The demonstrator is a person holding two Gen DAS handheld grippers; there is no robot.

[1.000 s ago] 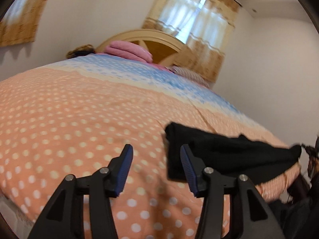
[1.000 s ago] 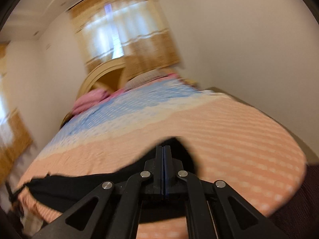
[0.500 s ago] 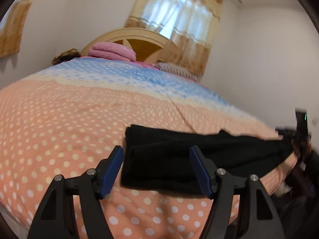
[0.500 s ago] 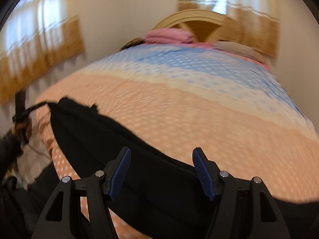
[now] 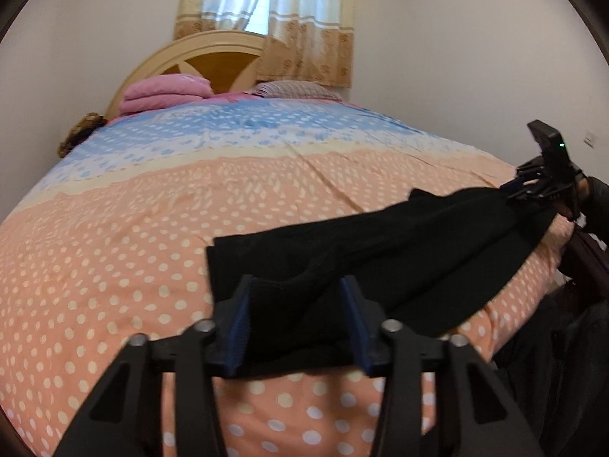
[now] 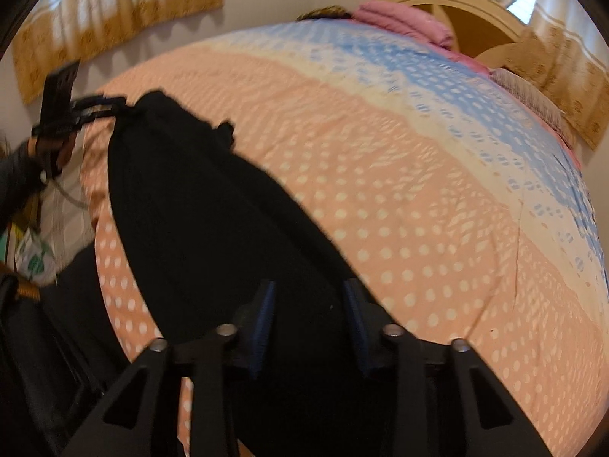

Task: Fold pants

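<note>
Black pants (image 5: 380, 262) lie stretched along the near edge of the bed, folded lengthwise. My left gripper (image 5: 298, 320) is open with its blue-padded fingers on either side of one end of the pants. My right gripper (image 6: 308, 320) is open over the other end of the pants (image 6: 213, 205). Each gripper also shows in the other's view, the right one (image 5: 533, 190) at the far end of the pants in the left wrist view, the left one (image 6: 91, 108) at the far end in the right wrist view.
The bed (image 5: 152, 228) has an orange dotted cover with a blue band farther up. Pink folded bedding (image 5: 163, 93) and a pillow (image 5: 293, 89) lie by the wooden headboard (image 5: 213, 57). Walls and curtains surround the bed. Dark clutter lies beside the bed's edge (image 6: 45, 304).
The right gripper was shut a second ago and has opened. Both grippers have moved in over the ends of the pants, which now sit between their fingers.
</note>
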